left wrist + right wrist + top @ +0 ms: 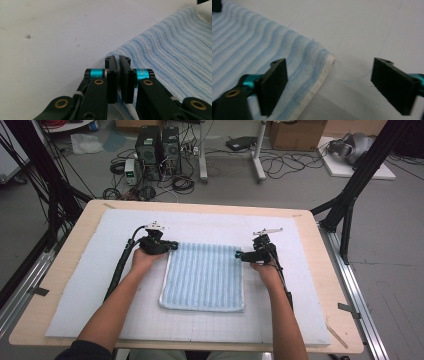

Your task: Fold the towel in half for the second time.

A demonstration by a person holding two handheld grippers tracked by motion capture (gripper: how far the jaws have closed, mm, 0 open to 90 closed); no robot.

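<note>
L gripper [119, 62] jaws clamp towel [205, 275] corner; R gripper [329, 85] jaws wide, straddling far-right hem.

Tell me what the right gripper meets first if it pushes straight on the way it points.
Likely the far right corner of the blue towel: the right gripper stands open with that white-edged corner between its jaws, one jaw over the cloth, the other over the white mat. Depth is unclear.
</note>
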